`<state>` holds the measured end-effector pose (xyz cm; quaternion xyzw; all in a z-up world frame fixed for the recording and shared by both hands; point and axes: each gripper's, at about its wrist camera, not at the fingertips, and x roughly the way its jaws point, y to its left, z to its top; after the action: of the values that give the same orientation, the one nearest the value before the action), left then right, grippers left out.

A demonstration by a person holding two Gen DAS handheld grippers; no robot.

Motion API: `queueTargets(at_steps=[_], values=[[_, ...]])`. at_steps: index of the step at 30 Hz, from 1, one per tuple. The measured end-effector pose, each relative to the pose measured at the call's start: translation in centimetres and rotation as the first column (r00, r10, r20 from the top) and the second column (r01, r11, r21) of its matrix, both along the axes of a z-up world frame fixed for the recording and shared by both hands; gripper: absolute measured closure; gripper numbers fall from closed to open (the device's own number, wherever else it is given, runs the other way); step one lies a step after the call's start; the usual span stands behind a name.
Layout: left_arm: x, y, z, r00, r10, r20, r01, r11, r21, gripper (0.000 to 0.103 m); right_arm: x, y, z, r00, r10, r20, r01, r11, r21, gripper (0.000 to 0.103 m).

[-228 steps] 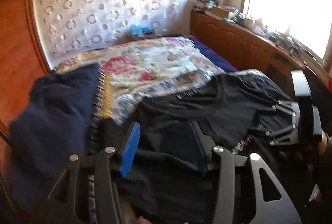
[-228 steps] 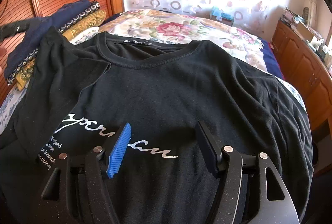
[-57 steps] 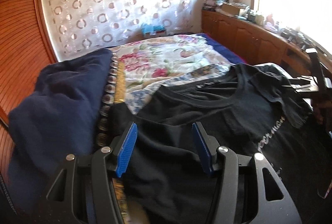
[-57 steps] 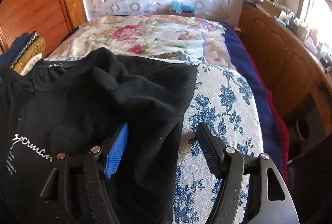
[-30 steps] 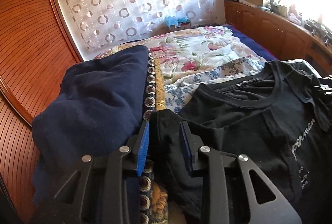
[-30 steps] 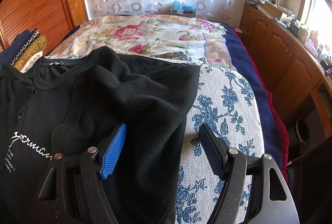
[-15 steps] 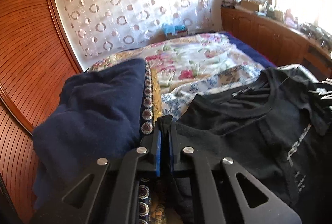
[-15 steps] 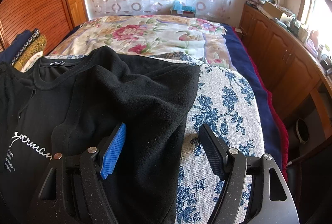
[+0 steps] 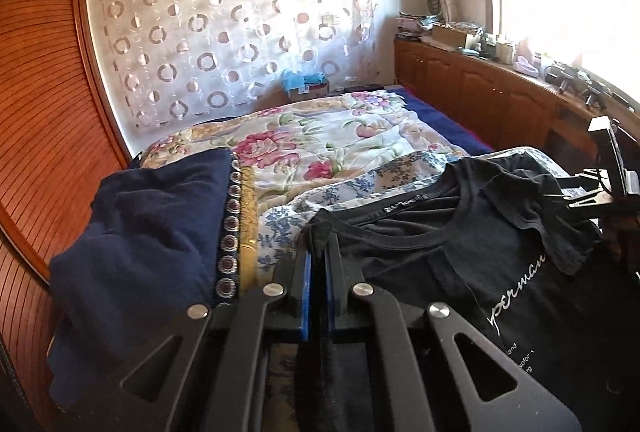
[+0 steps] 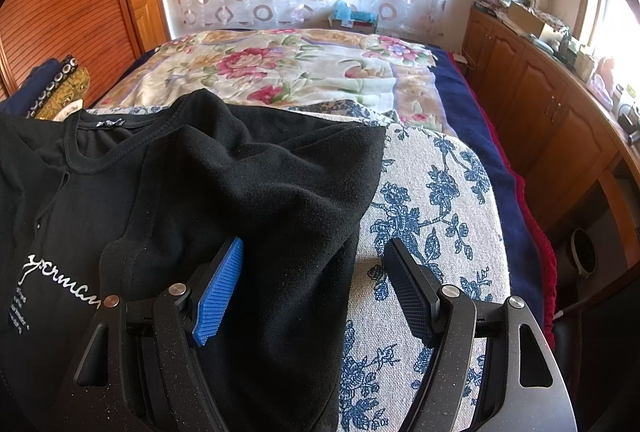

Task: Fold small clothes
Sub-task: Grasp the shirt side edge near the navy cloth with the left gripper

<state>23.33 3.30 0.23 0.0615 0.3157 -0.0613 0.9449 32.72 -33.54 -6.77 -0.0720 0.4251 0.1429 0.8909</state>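
Black tool point(image 10: 312, 280), blue ribbed pads point(image 10: 219, 292), silver screws.

left tool point(image 9: 318, 244) clamped on black fabric, right tool point(image 10: 312, 264) spread wide

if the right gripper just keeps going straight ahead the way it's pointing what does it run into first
Most likely the folded-over side of the black T-shirt, which lies between and ahead of the open right gripper. Beyond it is the floral bedspread. Depth is uncertain.

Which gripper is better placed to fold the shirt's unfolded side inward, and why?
Left. The left gripper is already shut on the black T-shirt at that edge; the right gripper is open over the side already folded in.
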Motion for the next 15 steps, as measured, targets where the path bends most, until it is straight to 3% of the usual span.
queueTargets(at_steps=[5, 11, 15], values=[[-0.1, -0.2, -0.6, 1.000, -0.010, -0.005, 0.010, 1.000, -0.007, 0.100, 0.2, -1.2, 0.9, 1.000, -0.008, -0.007, 0.008, 0.998, 0.061, 0.029], [-0.2, 0.0, -0.8, 1.000, -0.010, -0.007, 0.010, 1.000, -0.016, 0.100, 1.2, -1.8, 2.5, 1.000, 0.010, 0.002, -0.010, 0.999, 0.037, 0.029], [-0.2, 0.2, -1.3, 1.000, -0.005, -0.010, 0.005, 1.000, -0.024, 0.100, 2.5, -2.5, 3.1, 1.000, 0.022, -0.004, -0.022, 0.996, 0.083, 0.030]])
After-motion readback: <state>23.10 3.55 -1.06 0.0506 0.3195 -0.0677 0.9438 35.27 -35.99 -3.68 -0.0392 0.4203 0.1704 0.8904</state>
